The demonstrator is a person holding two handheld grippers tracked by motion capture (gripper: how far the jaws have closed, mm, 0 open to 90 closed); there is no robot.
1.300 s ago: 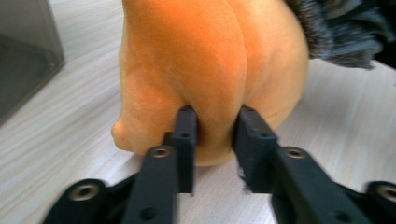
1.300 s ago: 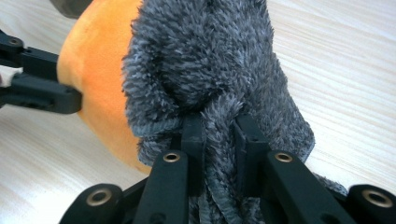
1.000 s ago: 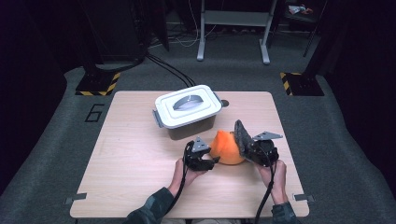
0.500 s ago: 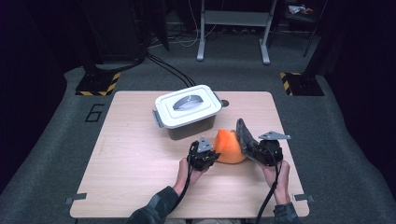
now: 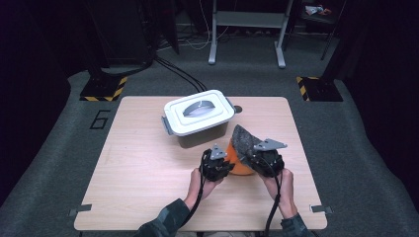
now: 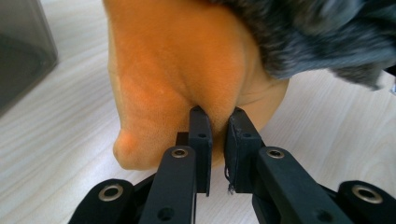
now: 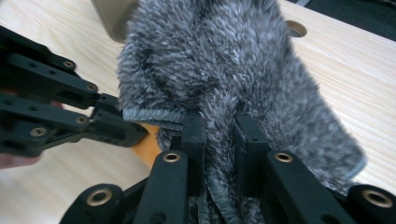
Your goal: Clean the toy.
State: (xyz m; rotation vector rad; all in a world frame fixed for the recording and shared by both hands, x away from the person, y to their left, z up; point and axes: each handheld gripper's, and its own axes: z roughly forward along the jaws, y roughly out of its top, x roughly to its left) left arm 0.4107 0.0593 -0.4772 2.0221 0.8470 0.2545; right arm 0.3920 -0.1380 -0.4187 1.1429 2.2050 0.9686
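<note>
- In the high view, most of the orange cloth lies hidden under the grey fluffy cloth and behind both grippers; only a sliver shows between them.
- In the left gripper view, the orange cloth is cut off by the top edge, and the fold pinched between the left gripper pads is hidden.
- In the right gripper view, the grey fluffy cloth covers nearly all of the orange cloth, and its top runs off the frame.
- Behind the grey cloth, the lidded box shows just a corner.
- The box's contents cannot be told: the lid covers them.
</note>
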